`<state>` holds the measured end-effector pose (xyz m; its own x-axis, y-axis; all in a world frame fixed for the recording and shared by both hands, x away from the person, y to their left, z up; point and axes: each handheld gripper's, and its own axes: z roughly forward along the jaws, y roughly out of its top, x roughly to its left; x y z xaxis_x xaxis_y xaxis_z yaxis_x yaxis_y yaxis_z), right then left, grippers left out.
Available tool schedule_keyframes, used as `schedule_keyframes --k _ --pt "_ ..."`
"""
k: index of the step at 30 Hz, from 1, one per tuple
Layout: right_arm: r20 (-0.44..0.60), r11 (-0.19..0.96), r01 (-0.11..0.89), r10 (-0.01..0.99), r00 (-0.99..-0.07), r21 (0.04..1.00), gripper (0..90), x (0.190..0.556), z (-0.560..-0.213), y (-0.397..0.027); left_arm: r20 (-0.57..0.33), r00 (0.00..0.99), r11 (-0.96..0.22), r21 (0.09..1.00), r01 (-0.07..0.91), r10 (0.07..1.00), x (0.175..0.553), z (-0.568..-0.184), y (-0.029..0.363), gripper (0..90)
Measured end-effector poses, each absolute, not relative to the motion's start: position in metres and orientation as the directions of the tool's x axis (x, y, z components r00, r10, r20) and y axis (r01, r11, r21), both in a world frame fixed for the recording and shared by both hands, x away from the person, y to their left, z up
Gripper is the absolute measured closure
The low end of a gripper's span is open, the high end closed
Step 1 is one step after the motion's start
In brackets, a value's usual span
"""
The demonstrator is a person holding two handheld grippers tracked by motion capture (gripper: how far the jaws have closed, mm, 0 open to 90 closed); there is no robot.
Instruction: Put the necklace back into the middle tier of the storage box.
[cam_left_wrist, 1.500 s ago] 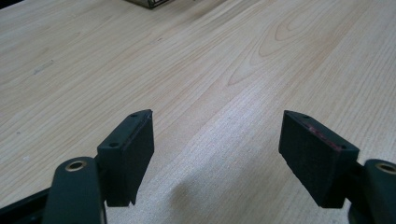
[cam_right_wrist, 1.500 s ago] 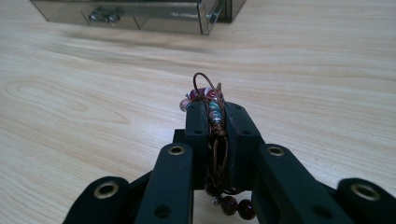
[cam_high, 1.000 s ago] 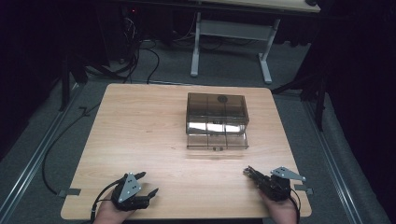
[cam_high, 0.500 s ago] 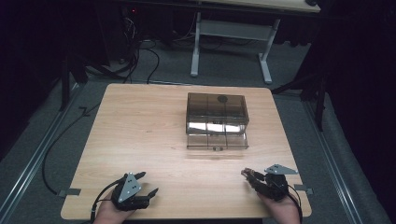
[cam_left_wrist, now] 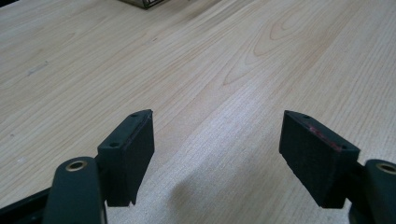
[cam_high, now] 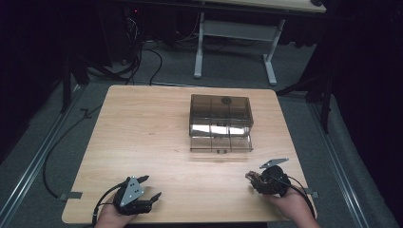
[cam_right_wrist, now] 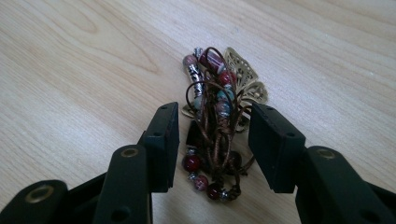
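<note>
A bunch of beaded jewellery, with red and grey beads, brown cord and a gold filigree piece, lies on the wooden table. My right gripper stands over it. Its jaws have just been opening, and the beads lie loose between the pads without being pressed. In the high view this right gripper is near the table's front right corner, pointing left. My left gripper rests at the front left, open and with nothing between its pads. A smoky clear compartment box stands at the table's middle back.
The table's front edge runs just below both hands. Black cables trail on the floor to the left. The white legs of a desk frame stand behind the table.
The right gripper has shifted a little to the left and away from the front edge, and its jaws have spread apart. The left gripper and the box have not moved.
</note>
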<state>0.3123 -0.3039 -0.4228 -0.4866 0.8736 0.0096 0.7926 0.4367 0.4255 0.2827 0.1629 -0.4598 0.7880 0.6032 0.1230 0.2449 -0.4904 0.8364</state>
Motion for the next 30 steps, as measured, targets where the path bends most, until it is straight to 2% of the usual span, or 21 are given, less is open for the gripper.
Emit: schedule_keyframes --k 6,13,21,26,30 --pt "-0.019 0.485 0.808 0.861 -0.509 0.334 52.8 0.322 -0.421 -0.302 0.123 0.79 -0.49 0.837 0.243 0.601 0.283 -0.46 0.163 26.9" --pt "-0.011 0.505 0.816 0.852 -0.523 0.28 54.7 0.33 -0.419 -0.299 0.122 0.791 -0.491 0.837 0.243 0.599 0.283 -0.46 0.163 26.9" --pt "-0.018 0.533 0.814 0.839 -0.544 0.232 65.0 0.337 -0.417 -0.292 0.122 0.792 -0.491 0.837 0.242 0.598 0.283 -0.46 0.163 26.9" --pt "-0.016 0.539 0.81 0.835 -0.55 0.23 76.1 0.339 -0.416 -0.291 0.122 0.792 -0.491 0.837 0.242 0.598 0.283 -0.46 0.163 26.9" --pt "-0.017 0.546 0.804 0.829 -0.558 0.236 78.6 0.338 -0.416 -0.29 0.123 0.792 -0.492 0.837 0.241 0.598 0.283 -0.46 0.163 26.9"
